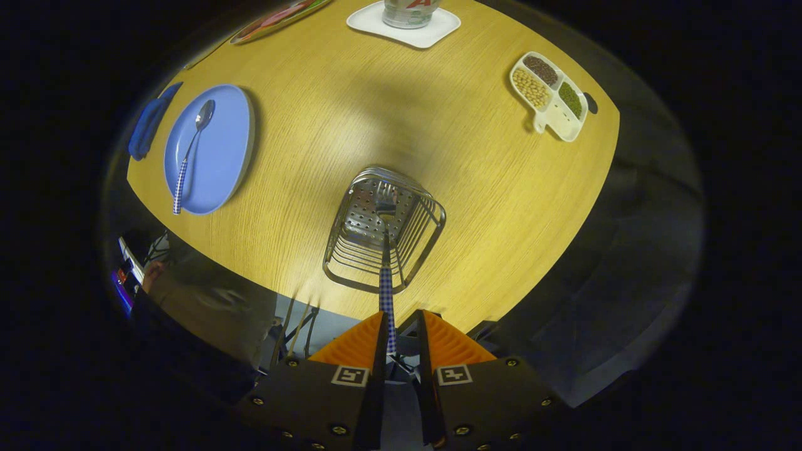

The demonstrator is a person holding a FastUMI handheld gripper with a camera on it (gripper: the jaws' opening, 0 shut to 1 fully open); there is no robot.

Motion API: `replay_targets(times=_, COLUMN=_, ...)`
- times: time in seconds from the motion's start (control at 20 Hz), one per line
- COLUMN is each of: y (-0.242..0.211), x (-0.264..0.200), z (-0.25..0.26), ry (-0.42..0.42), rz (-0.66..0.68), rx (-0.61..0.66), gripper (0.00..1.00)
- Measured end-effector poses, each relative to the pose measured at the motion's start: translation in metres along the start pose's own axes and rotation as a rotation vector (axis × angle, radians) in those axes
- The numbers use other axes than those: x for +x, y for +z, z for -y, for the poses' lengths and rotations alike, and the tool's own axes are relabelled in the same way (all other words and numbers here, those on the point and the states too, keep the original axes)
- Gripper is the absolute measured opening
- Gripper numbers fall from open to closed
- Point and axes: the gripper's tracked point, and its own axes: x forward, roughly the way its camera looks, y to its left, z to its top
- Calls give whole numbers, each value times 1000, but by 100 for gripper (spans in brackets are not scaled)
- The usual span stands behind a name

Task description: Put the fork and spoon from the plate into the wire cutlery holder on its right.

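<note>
The tool (401,341) hung above the near edge of the light wood-grain table (476,163), looking steeply down. Its fingers stood narrowly apart w/ the checked blue-and-white handle of the metal fork (386,275) running up between them. The handle lay against one finger; whether the other pressed it too could not be told, so the grip was uncertain.

The fork's long axis ran straight ahead from the fingers, tines leading and sitting inside the steel wire cutlery holder (383,228), over its perforated panel. Probably held that way so the tines went in first and the handle stayed up for a clean drop.

The metal spoon w/ matching checked handle (190,153) lay on the round blue plate (210,148), well off to the left of the holder. Its bowl pointed to the table's far side, its handle end hanging over the plate's near rim. A folded blue cloth (147,125) sat just beside the plate.
</note>
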Motion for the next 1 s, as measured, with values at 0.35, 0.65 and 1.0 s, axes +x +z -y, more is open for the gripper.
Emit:
replay_targets(times=0.35, y=-6, x=-38, z=-58, ry=98, rz=225, rx=67, gripper=25)
replay_targets(times=0.65, y=-15, x=-50, z=-108, ry=126, rz=308, rx=43, gripper=25)
replay_targets(times=1.0, y=6, x=-47, z=-171, ry=203, rz=335, rx=0, gripper=25)
